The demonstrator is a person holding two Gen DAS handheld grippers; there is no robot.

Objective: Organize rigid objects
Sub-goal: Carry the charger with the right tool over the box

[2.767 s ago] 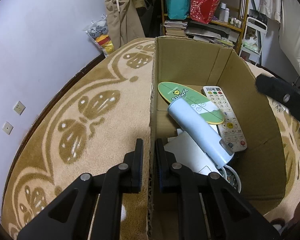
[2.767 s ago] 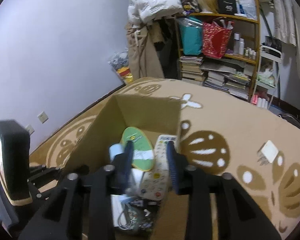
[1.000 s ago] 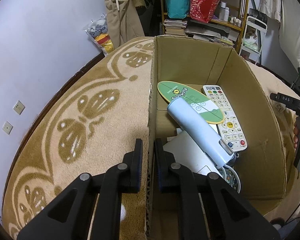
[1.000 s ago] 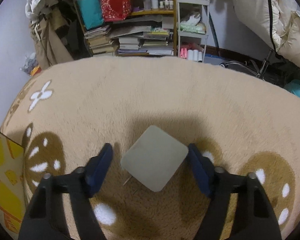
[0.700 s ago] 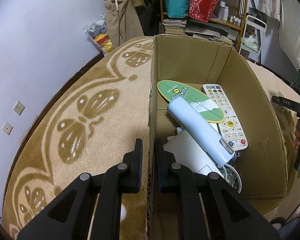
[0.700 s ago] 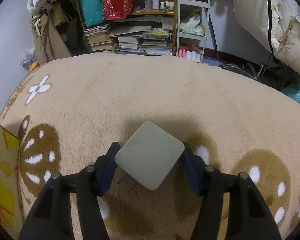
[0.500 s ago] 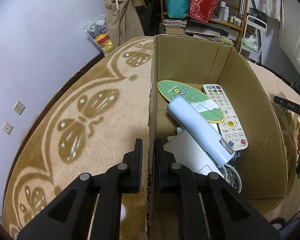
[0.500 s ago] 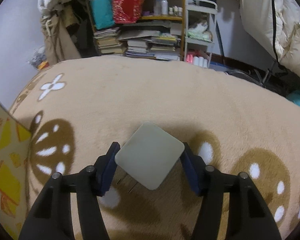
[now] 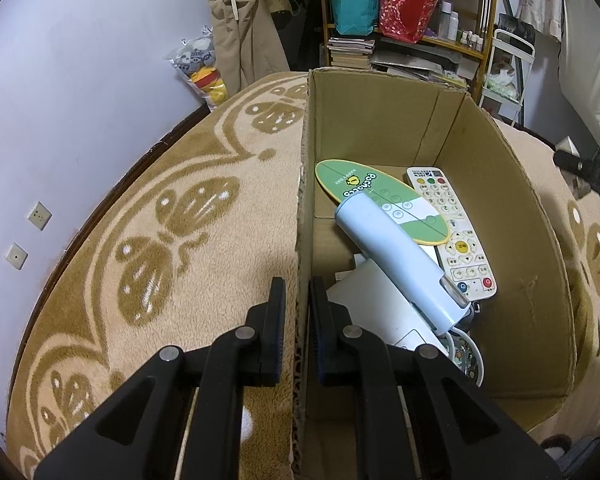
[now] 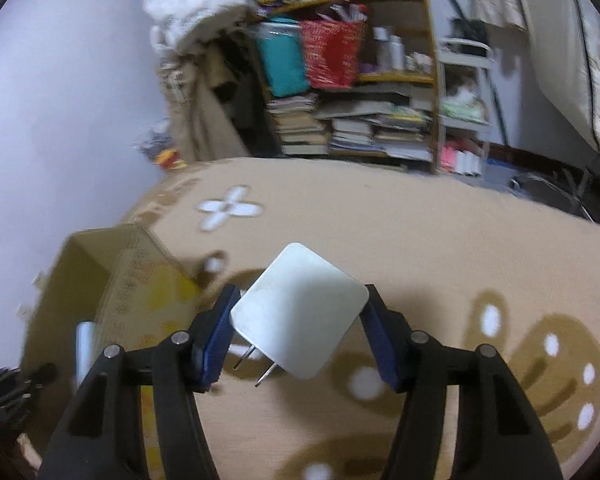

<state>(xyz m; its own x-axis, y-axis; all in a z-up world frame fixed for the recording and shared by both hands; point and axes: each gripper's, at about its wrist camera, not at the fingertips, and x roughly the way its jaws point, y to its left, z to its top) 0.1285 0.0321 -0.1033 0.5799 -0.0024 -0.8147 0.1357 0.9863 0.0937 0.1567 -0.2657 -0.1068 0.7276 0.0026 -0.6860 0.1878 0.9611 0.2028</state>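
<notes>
The white plug adapter (image 10: 300, 312) is ours now, pinched corner to corner in the right gripper (image 10: 298, 334), whose jaws have just been closing on it, its 2 prongs hanging clear above the carpet (image 10: 440, 248). Our left gripper (image 9: 297, 312) is clenched on the near wall of the cardboard box (image 9: 380, 120), steadying it. Inside the box we already have 4 plain items: a green oval board (image 9: 364, 190), a white remote control (image 9: 456, 232), a pale blue bottle (image 9: 396, 264) lying across them, and a white flat device (image 9: 376, 300) beneath; a small round thing sits in the corner, too hidden to name. So most looks packed; we judge the adapter needs carrying left to the box and dropping in.
</notes>
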